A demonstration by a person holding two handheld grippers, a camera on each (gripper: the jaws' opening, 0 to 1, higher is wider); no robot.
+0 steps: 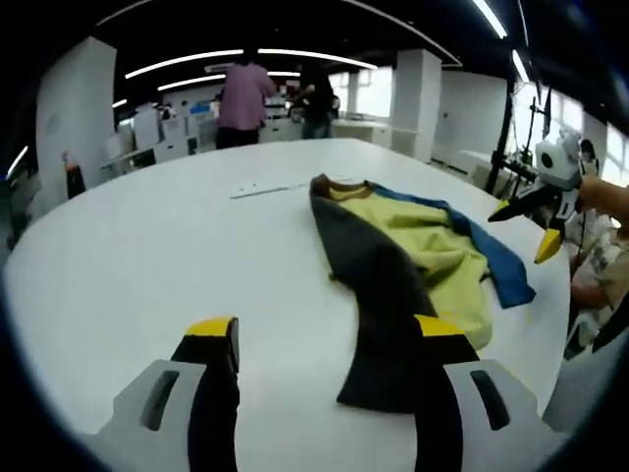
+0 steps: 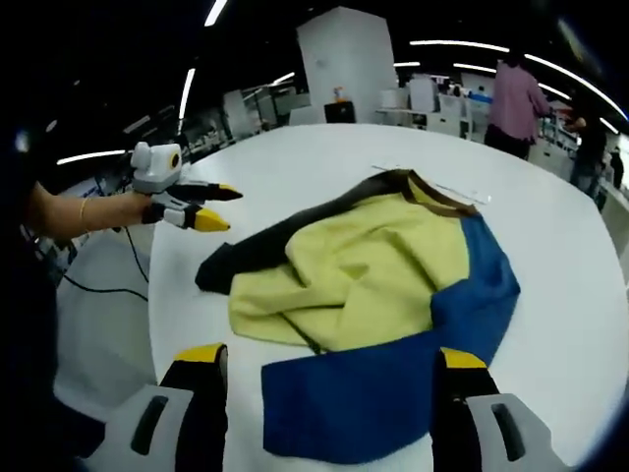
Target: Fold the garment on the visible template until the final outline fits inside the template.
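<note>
Garment (image 2: 378, 295) crumpled on white round table (image 1: 147, 256), office behind; both tongs (image 1: 324, 339) (image 2: 329, 369) agape, empty.

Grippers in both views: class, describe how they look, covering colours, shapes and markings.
The left gripper and right gripper each have two black jaws with yellow tips, set on light grey bases with dark oval slots. Seen from the side, the left gripper has a white body.

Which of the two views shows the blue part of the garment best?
The right gripper view: the blue part of the garment lies broad and near, between that gripper's fingers. The left gripper view shows only a narrow blue strip along the garment's far edge.
</note>
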